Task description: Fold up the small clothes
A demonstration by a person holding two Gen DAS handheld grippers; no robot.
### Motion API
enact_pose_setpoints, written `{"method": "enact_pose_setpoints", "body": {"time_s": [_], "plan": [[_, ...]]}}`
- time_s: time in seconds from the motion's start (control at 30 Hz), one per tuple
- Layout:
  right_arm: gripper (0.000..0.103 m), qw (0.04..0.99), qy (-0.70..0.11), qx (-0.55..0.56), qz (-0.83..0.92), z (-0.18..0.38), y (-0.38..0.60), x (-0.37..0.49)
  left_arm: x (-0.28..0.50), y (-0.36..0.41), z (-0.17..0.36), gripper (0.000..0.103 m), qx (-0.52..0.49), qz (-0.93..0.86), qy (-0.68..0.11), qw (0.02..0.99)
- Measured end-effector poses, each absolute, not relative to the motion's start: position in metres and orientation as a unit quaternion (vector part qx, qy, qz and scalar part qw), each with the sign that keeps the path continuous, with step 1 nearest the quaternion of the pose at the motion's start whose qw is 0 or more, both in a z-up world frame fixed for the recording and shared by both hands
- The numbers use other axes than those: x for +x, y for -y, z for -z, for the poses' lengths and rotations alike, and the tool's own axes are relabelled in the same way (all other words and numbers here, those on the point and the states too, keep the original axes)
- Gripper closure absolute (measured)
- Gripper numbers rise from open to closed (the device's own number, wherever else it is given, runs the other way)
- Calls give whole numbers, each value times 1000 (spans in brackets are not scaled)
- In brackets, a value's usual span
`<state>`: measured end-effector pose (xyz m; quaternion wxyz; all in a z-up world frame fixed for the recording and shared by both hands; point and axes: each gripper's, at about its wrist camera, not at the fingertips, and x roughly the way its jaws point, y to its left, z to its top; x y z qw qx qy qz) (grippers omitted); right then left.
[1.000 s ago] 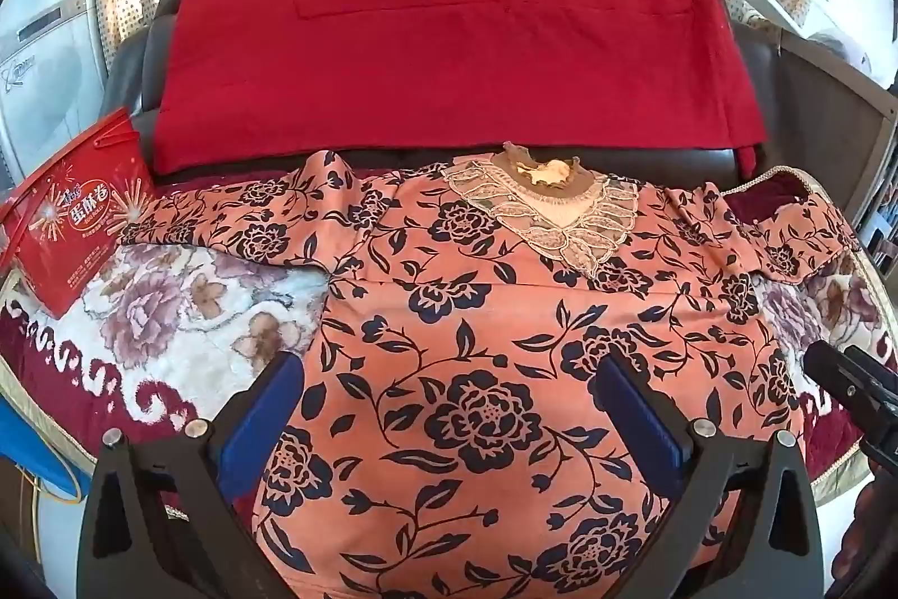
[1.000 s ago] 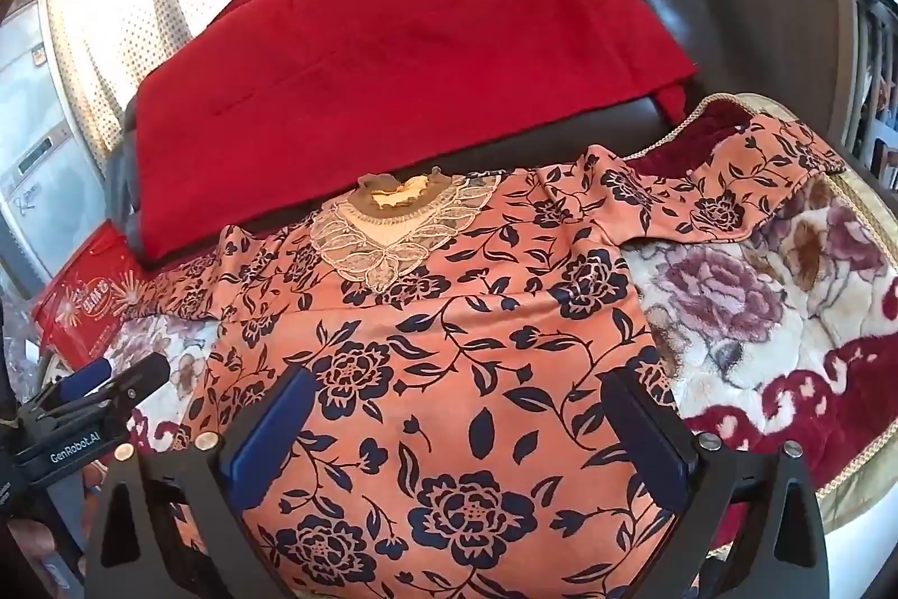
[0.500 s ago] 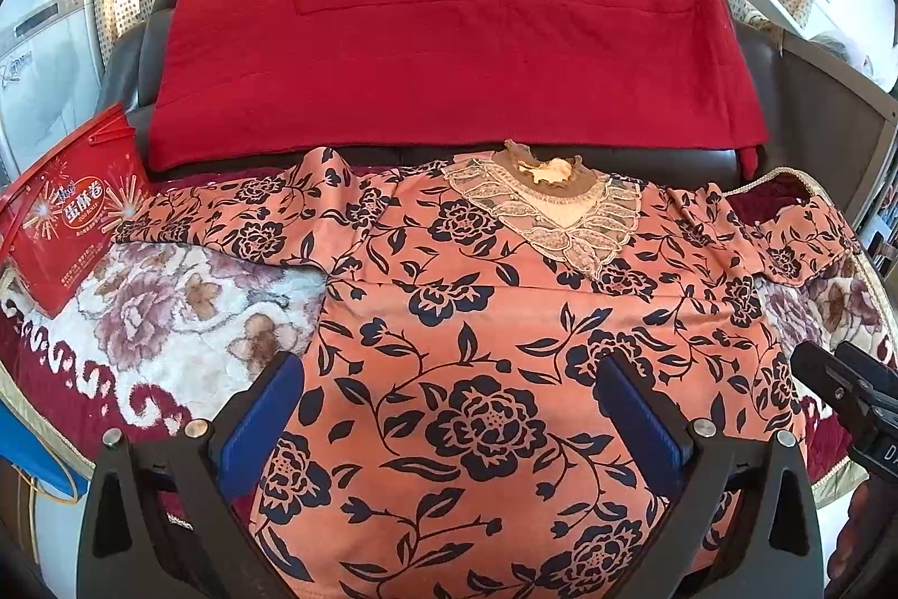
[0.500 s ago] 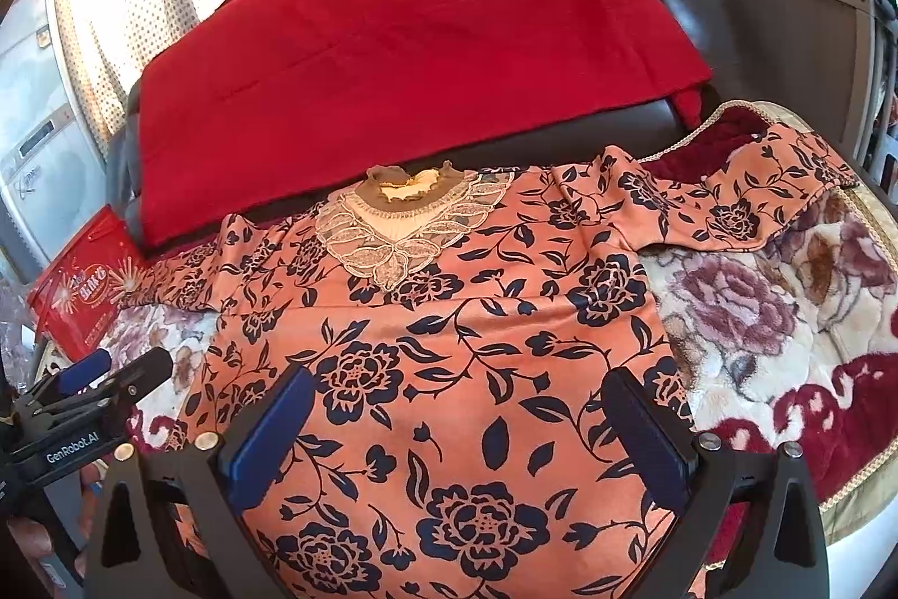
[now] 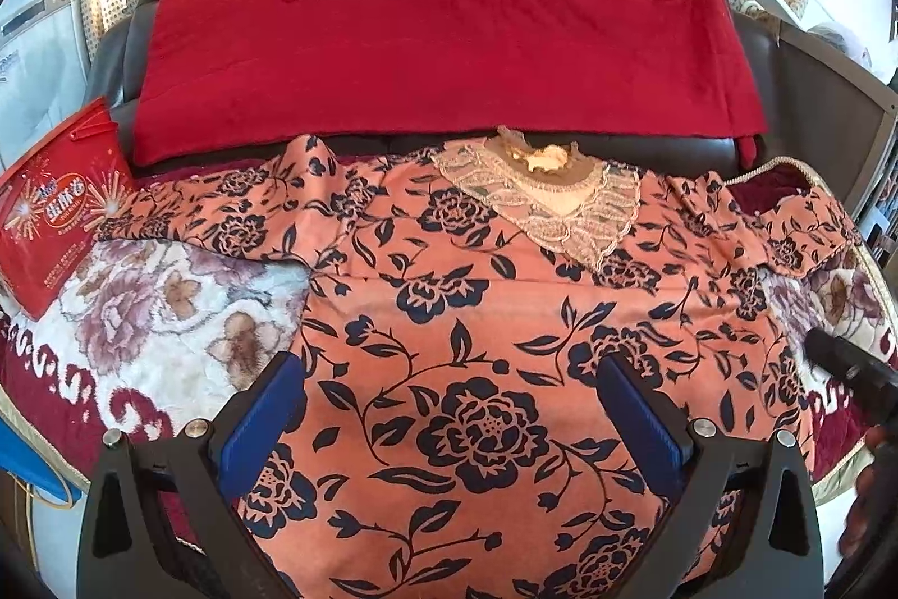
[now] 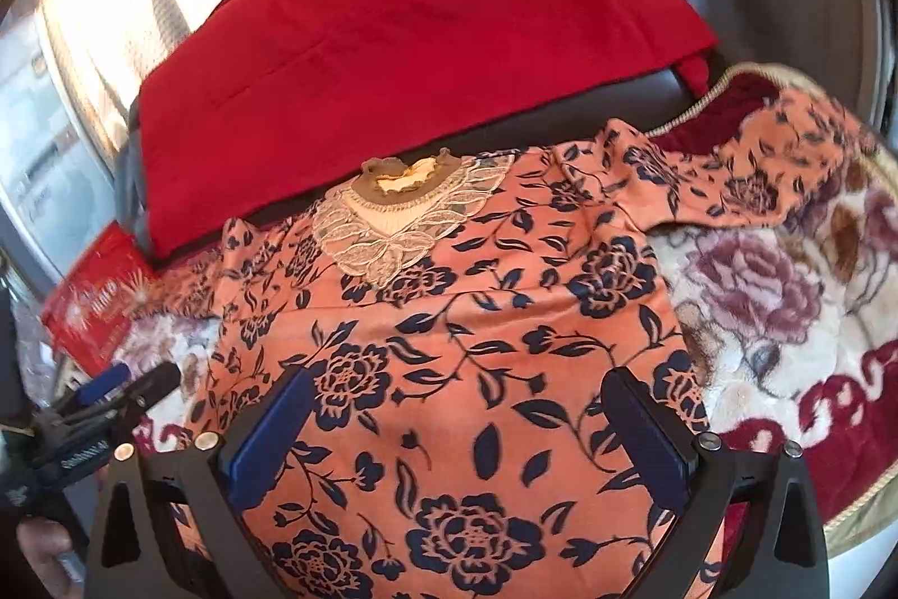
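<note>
An orange blouse with dark blue flowers (image 5: 477, 335) lies flat and face up on a floral blanket, its lace collar (image 5: 550, 206) at the far side and both sleeves spread out. It also shows in the right wrist view (image 6: 466, 318). My left gripper (image 5: 449, 408) is open and empty, hovering over the blouse's lower left body. My right gripper (image 6: 460, 425) is open and empty over the lower right body. The right sleeve (image 6: 746, 172) reaches toward the far right.
A floral plush blanket (image 5: 151, 312) covers the seat. A red quilt (image 5: 438, 15) hangs over the dark sofa back. A red snack bag (image 5: 50, 211) sits at the left. The sofa's right armrest (image 5: 825, 105) bounds the right side.
Both grippers have moved slightly forward over the blouse. The right gripper has tilted and shifted right, and its view is blurred. The blouse has not moved.
</note>
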<state>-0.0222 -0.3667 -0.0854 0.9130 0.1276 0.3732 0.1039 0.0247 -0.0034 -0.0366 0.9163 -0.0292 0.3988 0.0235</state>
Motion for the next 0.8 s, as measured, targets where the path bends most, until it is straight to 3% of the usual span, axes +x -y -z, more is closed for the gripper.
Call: {"method": "enact_pose_setpoints", "body": {"time_s": [0.17, 0.43, 0.57, 0.77, 0.8], "plan": [[0, 912, -356, 191, -72, 90, 441, -7, 36, -1, 54, 0, -26, -30, -416, 909], [0, 889, -247, 384, 27, 81, 652, 52, 51, -20, 81, 0, -42, -54, -441, 895], [1, 865, -246, 429, 90, 91, 729, 99, 57, -25, 87, 0, -46, -59, -444, 893], [15, 837, -287, 447, 130, 113, 772, 151, 61, -35, 95, 0, -43, -71, -452, 888], [24, 840, -288, 439, 134, 113, 774, 157, 61, -38, 97, 0, -45, -73, -454, 887]]}}
